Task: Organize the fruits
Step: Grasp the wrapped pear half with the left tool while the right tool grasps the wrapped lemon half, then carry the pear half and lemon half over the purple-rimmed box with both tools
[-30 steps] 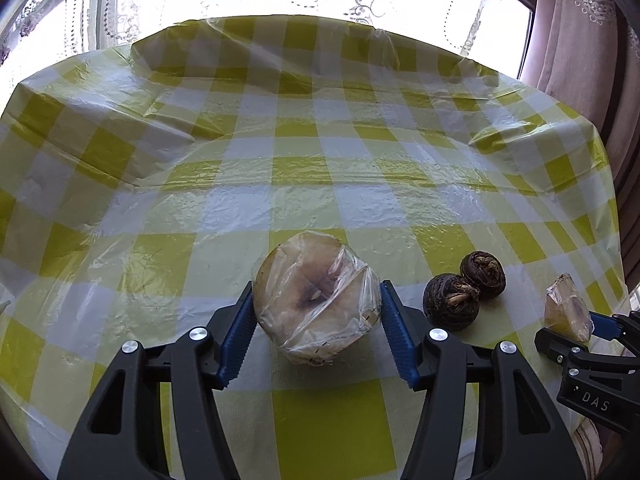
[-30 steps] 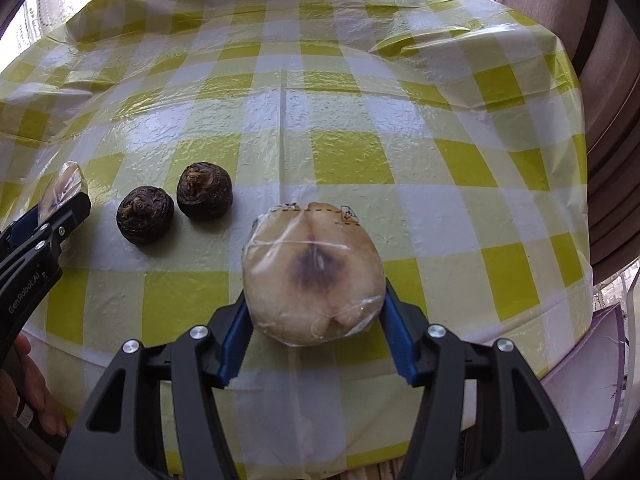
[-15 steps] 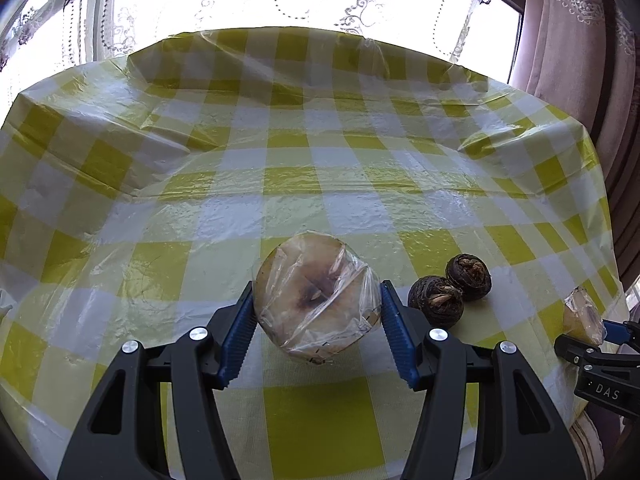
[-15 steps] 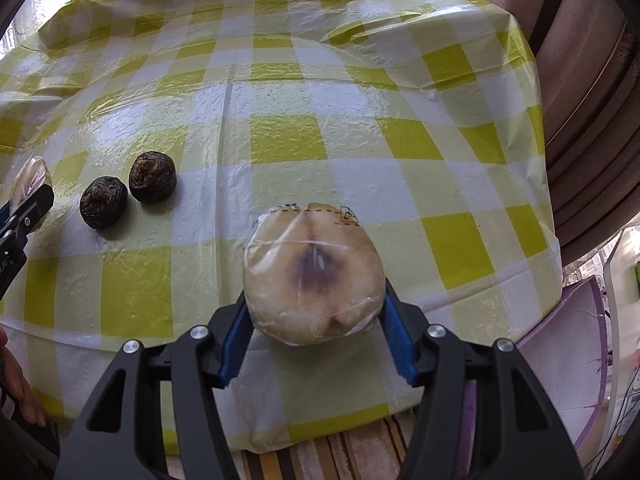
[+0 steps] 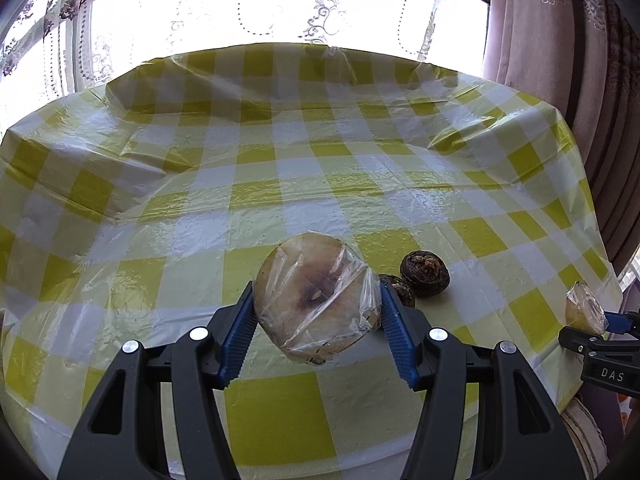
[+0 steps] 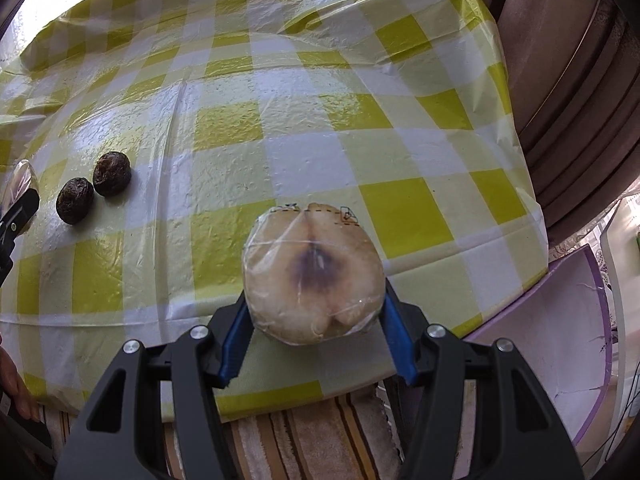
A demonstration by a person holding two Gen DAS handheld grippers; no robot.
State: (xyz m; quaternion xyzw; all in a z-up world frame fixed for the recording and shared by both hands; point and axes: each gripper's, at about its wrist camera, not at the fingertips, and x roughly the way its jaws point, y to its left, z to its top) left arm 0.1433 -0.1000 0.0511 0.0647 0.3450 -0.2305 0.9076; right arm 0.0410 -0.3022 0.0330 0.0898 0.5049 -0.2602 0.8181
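A bench (image 5: 320, 184) draped in a yellow-and-white checked plastic cloth (image 6: 280, 120) fills both wrist views, backed by a bright window with lace curtains (image 5: 280, 4) and a heavier drape (image 5: 560, 40) off its right corner; a purple-edged white board (image 6: 568, 320) and a striped fabric (image 6: 320, 432) show below the bench's near right edge in the right wrist view. The left gripper (image 5: 318, 316) is held over the near part of the bench, its blue-padded jaws clamped on a plastic-wrapped pear half (image 5: 316, 296), cut face toward the camera; the right gripper (image 6: 316, 316), out over the bench's near right corner, has its jaws clamped the same way on a second wrapped half (image 6: 314, 272), a dark bruise at its core. Two small dark chestnuts (image 6: 94, 192) lie on the bench, touching or nearly so, between the two grippers; from the left wrist one sits clear (image 5: 425, 273) just right of the held pear half while the other is mostly hidden behind the jaw pad. Part of a hand (image 6: 14, 392) shows at the bench's near left edge in the right wrist view.
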